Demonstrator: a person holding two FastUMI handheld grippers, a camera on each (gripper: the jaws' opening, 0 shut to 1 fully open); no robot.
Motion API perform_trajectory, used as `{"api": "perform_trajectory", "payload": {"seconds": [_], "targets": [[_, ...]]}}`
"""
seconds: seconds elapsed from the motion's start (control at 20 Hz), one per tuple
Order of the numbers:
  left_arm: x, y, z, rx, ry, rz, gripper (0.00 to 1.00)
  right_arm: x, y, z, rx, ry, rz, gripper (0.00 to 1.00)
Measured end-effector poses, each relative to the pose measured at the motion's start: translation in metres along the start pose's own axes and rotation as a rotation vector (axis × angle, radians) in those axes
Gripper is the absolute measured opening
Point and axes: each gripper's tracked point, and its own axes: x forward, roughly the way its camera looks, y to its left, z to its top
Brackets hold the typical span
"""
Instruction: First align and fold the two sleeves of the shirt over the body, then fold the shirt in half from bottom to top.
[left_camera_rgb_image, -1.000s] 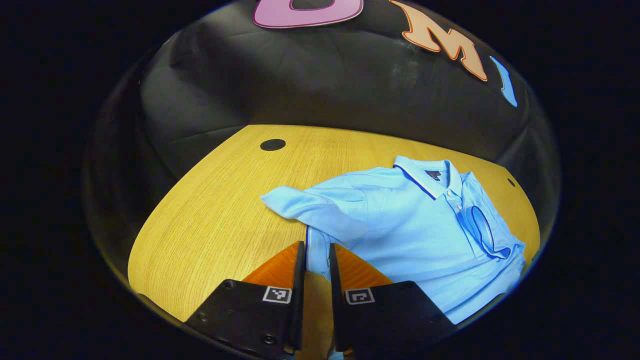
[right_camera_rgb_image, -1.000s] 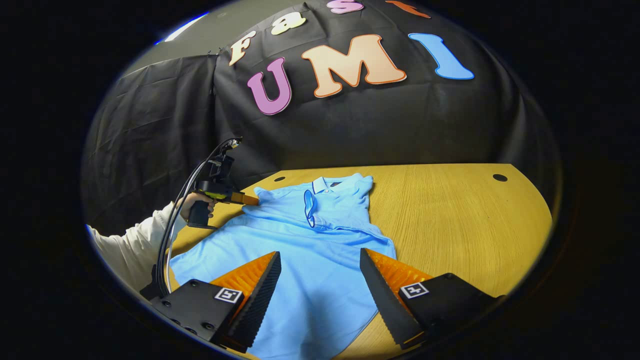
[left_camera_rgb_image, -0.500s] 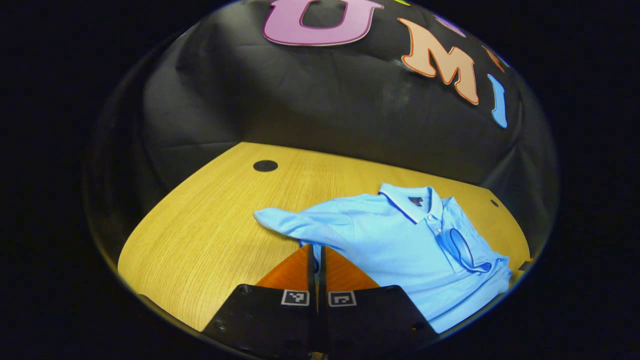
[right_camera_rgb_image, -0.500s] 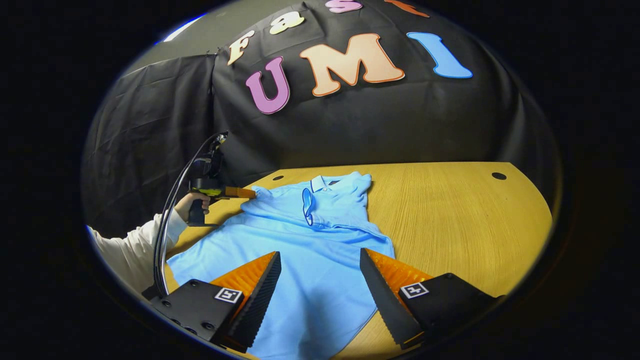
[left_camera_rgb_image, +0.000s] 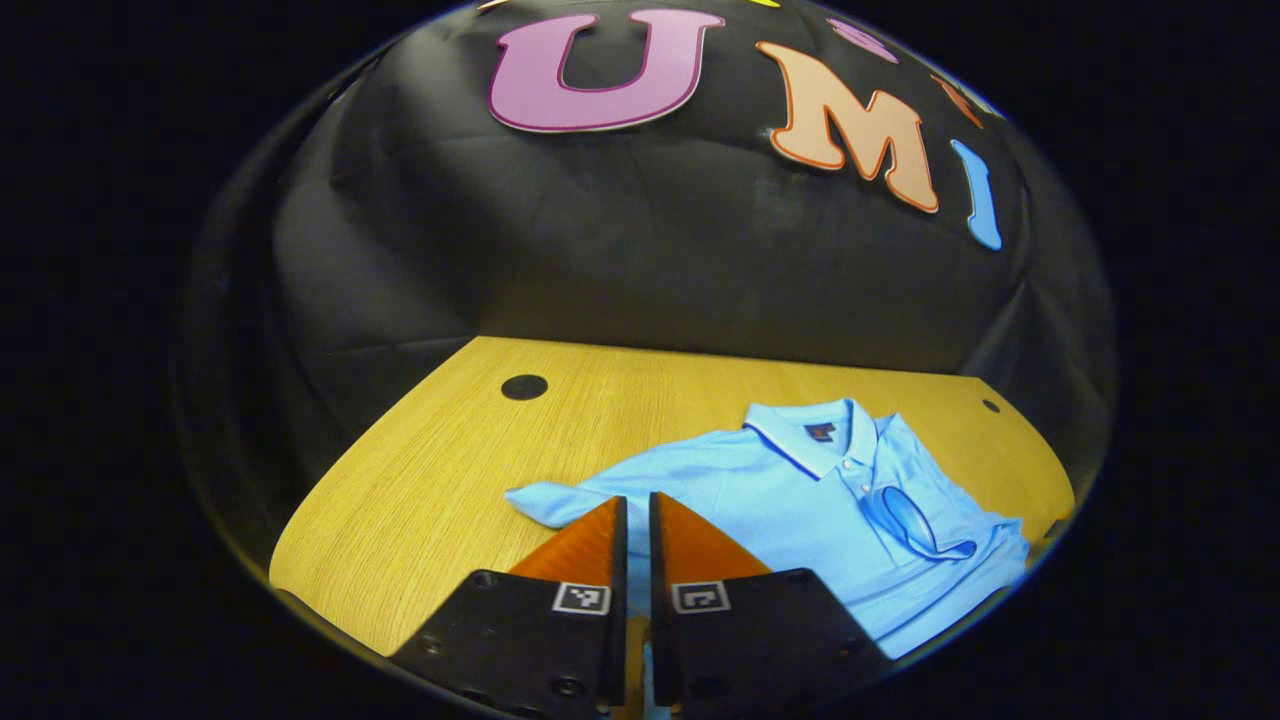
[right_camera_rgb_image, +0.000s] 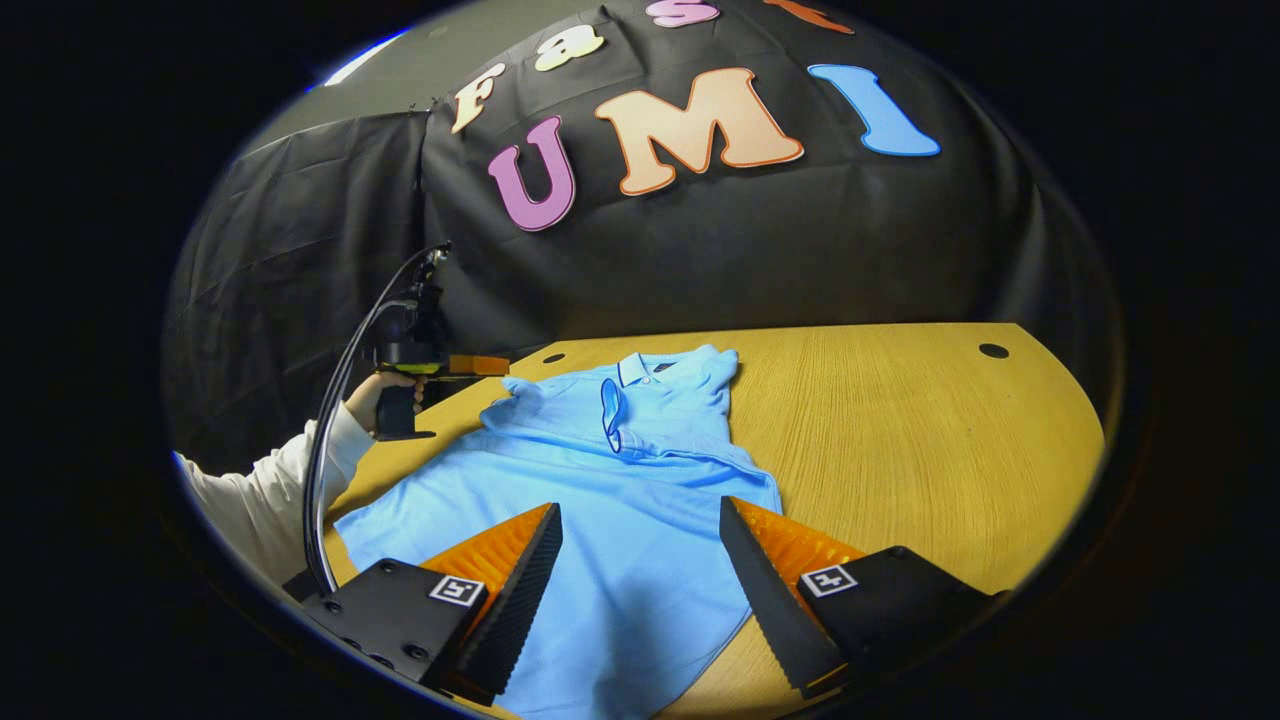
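Light blue polo shirt (right_camera_rgb_image: 620, 500): flat on the wooden counter (right_camera_rgb_image: 920, 440), collar toward the far wall. Left hand-held gripper (left_camera_rgb_image: 637, 510): fingers nearly together, a narrow gap between, above the shirt's sleeve (left_camera_rgb_image: 545, 500); whether it grips the cloth cannot be told. Right hand-held gripper (right_camera_rgb_image: 640, 560): fingers wide apart, holding nothing, over the shirt's lower part.

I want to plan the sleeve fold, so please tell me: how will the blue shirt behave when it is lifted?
The blue shirt is probably floppy: it lies flat and creased on the table. It likely weighs little, being thin cloth. A lifted sleeve would probably droop.
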Motion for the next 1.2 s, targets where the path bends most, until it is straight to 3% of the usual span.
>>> {"api": "perform_trajectory", "payload": {"seconds": [0.05, 0.1, 0.2, 0.25, 0.3, 0.35, 0.75, 0.9, 1.05, 1.15, 1.2], "targets": [[0.002, 0.001, -0.006, -0.004, 0.016, 0.001, 0.17, 0.000, 0.001, 0.000, 0.002, -0.001, 0.001, 0.98], [0.004, 0.003, -0.010, -0.008, 0.027, 0.004, 0.36, 0.000, 0.000, 0.000, 0.002, 0.001, 0.001, 0.98], [0.004, 0.000, -0.018, -0.011, 0.050, -0.012, 0.60, 0.001, 0.000, -0.003, 0.000, 0.007, -0.001, 0.99], [0.004, 0.001, -0.022, -0.014, 0.065, -0.011, 0.63, 0.002, 0.000, -0.004, 0.000, 0.009, -0.001, 0.99], [0.007, 0.003, -0.025, -0.009, 0.079, -0.003, 0.79, 0.002, 0.001, -0.004, 0.001, 0.011, -0.001, 0.99], [0.008, 0.004, -0.028, -0.009, 0.089, 0.004, 0.83, 0.002, 0.001, -0.004, 0.001, 0.013, 0.000, 0.99], [0.016, -0.001, -0.048, -0.038, 0.140, -0.013, 0.83, 0.000, -0.002, -0.002, 0.007, 0.003, -0.005, 0.99], [0.017, 0.005, -0.052, -0.033, 0.141, 0.001, 0.77, 0.000, -0.003, -0.002, 0.011, 0.005, -0.006, 0.99], [0.016, 0.006, -0.054, -0.023, 0.143, -0.013, 0.51, 0.002, -0.002, -0.005, 0.009, 0.011, -0.005, 0.99], [0.014, 0.005, -0.055, -0.015, 0.157, -0.016, 0.25, 0.002, -0.001, -0.006, 0.010, 0.013, -0.003, 0.98], [0.013, 0.003, -0.056, -0.009, 0.169, -0.019, 0.20, 0.002, 0.000, -0.006, 0.009, 0.013, -0.003, 0.99]]}}
